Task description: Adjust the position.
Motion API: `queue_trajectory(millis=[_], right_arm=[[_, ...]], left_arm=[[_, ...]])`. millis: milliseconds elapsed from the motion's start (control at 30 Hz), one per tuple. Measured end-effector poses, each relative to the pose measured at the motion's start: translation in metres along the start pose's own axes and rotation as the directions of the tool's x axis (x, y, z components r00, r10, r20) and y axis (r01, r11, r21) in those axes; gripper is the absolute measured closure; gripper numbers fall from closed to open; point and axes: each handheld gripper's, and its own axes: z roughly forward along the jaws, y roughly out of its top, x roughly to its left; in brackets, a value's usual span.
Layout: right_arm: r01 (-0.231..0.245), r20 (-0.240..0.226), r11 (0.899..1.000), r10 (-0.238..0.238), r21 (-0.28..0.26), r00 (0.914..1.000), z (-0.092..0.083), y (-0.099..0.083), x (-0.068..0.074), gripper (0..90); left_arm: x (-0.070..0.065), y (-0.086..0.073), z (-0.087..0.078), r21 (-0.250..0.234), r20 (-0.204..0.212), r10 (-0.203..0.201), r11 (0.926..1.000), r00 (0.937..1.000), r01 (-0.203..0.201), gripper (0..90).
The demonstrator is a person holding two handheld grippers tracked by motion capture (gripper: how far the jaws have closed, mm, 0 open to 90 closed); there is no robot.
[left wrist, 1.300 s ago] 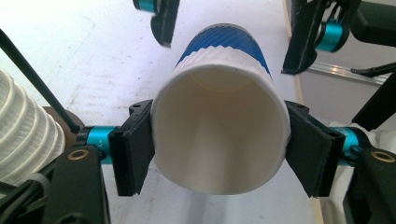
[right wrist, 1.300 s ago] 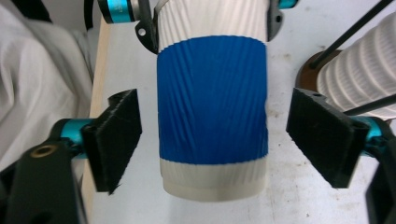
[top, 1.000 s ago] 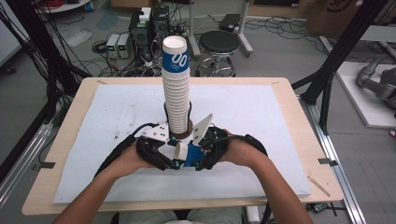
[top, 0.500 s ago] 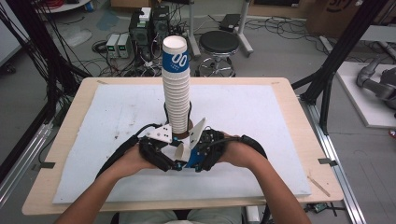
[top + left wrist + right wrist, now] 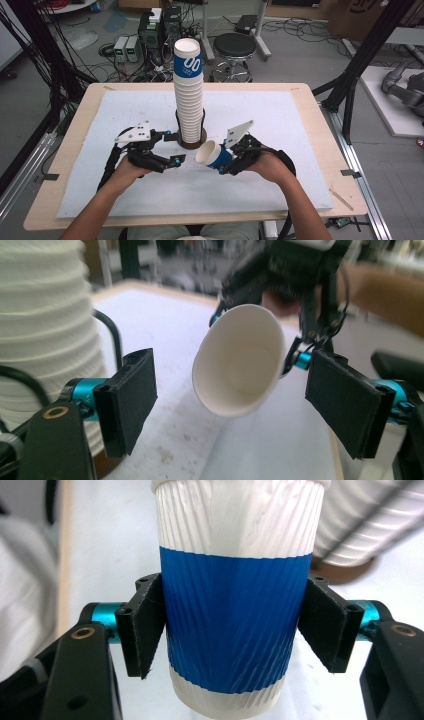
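I've pulled my two grippers apart from the base of the cup stack point(image 5: 189, 95): the right gripper point(image 5: 226, 161) now carries one blue-and-white paper cup point(image 5: 213, 154) off to the right (lying sideways), while the left gripper point(image 5: 176, 147) has just opened, empty, drawn left.

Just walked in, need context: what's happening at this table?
A person at the table works a tall stack of paper cups with a pair of tongs in each hand. The right tongs are clamped on a single blue-banded cup, held tipped on its side just right of the stack's base, its mouth facing the left tongs. The left tongs hold nothing; their jaws have just been opening beside the stack's base. The stack stands upright in a dark holder on the white mat.
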Motion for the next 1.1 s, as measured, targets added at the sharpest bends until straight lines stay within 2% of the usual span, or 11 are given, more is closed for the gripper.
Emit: queue_trajectory(millis=[133, 333, 400, 533, 567, 600, 633, 700, 733, 867, 1100], right_arm=[[-0.092, 0.052, 0.984, 0.101, -0.154, 0.9935, -0.015, -0.02, -0.008, 31.7], [-0.16, 0.104, 0.923, 0.208, -0.349, 0.9726, -0.03, -0.045, -0.013, 31.7], [-0.169, 0.109, 0.912, 0.224, -0.373, 0.9685, -0.032, -0.049, -0.013, 31.7], [-0.21, 0.149, 0.855, 0.314, -0.475, 0.9378, -0.035, -0.066, -0.015, 31.6], [-0.21, 0.149, 0.855, 0.314, -0.475, 0.9378, -0.035, -0.066, -0.015, 31.6], [-0.221, 0.166, 0.834, 0.345, -0.505, 0.9237, -0.036, -0.073, -0.016, 31.6], [-0.221, 0.166, 0.834, 0.345, -0.505, 0.9237, -0.036, -0.073, -0.016, 31.6], [-0.24, 0.183, 0.808, 0.39, -0.538, 0.9024, -0.038, -0.082, -0.017, 31.7], [-0.24, 0.183, 0.808, 0.39, -0.538, 0.9024, -0.038, -0.082, -0.017, 31.7], [-0.245, 0.221, 0.788, 0.431, -0.565, 0.8749, -0.044, -0.094, -0.019, 31.7], [-0.246, 0.269, 0.785, 0.46, -0.569, 0.8459, -0.047, -0.105, -0.019, 31.6]], left_arm=[[0.007, -0.01, -0.013, -0.07, -0.051, -0.021, 0.9974, 0.9985, 0.018, 20.5], [0.019, -0.021, -0.029, -0.144, -0.137, -0.06, 0.9888, 0.9887, 0.04, 20.5], [0.021, -0.022, -0.031, -0.15, -0.149, -0.065, 0.9878, 0.9867, 0.042, 20.5], [0.028, -0.029, -0.037, -0.151, -0.193, -0.084, 0.987, 0.9776, 0.055, 20.0], [0.029, -0.031, -0.038, -0.151, -0.196, -0.09, 0.9867, 0.9765, 0.061, 20.0], [0.03, -0.033, -0.039, -0.148, -0.203, -0.09, 0.9871, 0.9749, 0.06, 20.0], [0.031, -0.034, -0.039, -0.146, -0.213, -0.092, 0.9873, 0.9728, 0.061, 20.0], [0.034, -0.038, -0.042, -0.138, -0.238, -0.086, 0.989, 0.9674, 0.054, 20.0], [0.034, -0.038, -0.042, -0.138, -0.238, -0.086, 0.989, 0.9674, 0.054, 19.8], [0.037, -0.04, -0.047, -0.147, -0.27, -0.078, 0.9884, 0.9596, 0.039, 19.8], [0.041, -0.045, -0.057, -0.163, -0.323, -0.062, 0.9865, 0.9445, 0.009, 20.1]])
